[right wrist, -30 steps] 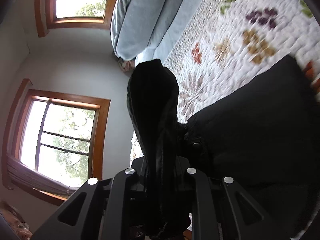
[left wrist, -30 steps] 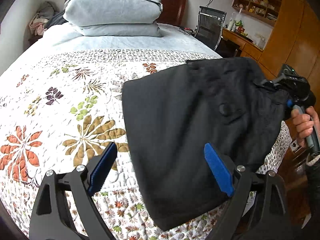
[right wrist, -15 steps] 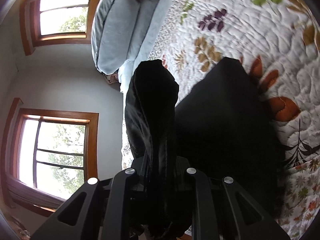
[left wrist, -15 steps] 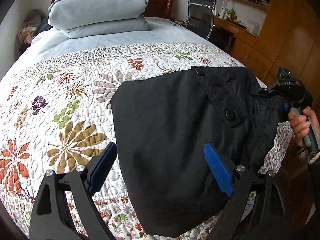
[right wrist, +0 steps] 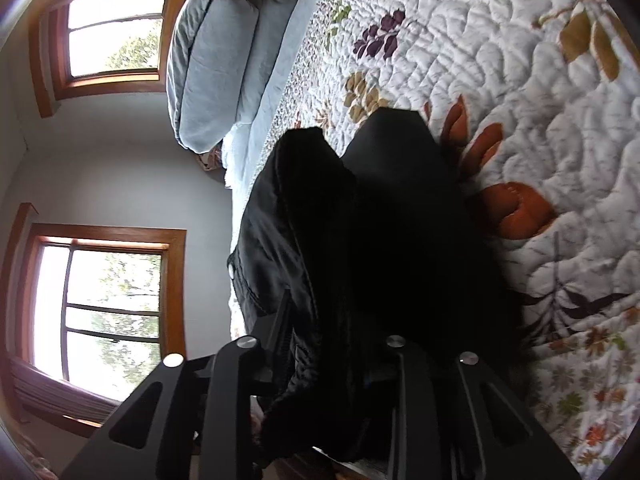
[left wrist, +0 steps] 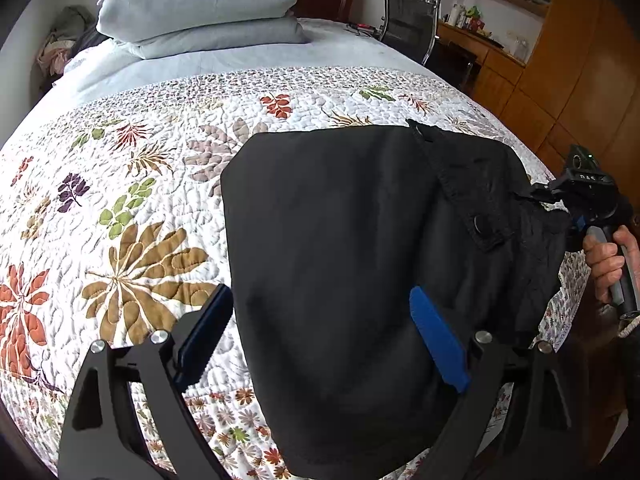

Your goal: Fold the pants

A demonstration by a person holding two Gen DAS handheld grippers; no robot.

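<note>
The black pants [left wrist: 340, 248] lie folded on the floral quilt [left wrist: 132, 208] of the bed, at its near right part, with the waistband end running to the right edge, where it bunches and overhangs slightly.

Left claw [left wrist: 320, 340]: spread wide, holding nothing. One finger sits over the quilt just left of the fabric edge; the other sits over the pants. Contact with the cloth cannot be confirmed.

Right claw [right wrist: 332, 344]: jaws opening, with the waistband fabric between them. In the right wrist view a thick black bundle stands up between the fingers. The pads themselves are hidden by cloth, so it cannot be told whether they press on it at this instant. In the left wrist view this claw [left wrist: 540, 194] meets the bunched corner at the right bed edge, with the person's hand [left wrist: 608, 256] on the handle.

Likely faults from this state:

- Release at the edge. The bunched waistband is near the bed's right edge. If it drops there, its weight may pull the upper layer off the fold or over the side.
- Snagging. Loose cloth wrapped around an opening finger can follow the claw as it retreats and disturb the fold.
- Uneven layers. The waistband is crumpled, not flat, so any further fold may come out lumpy unless it is smoothed.
- Left claw drag. A low pass may wrinkle the smooth near panel.
</note>
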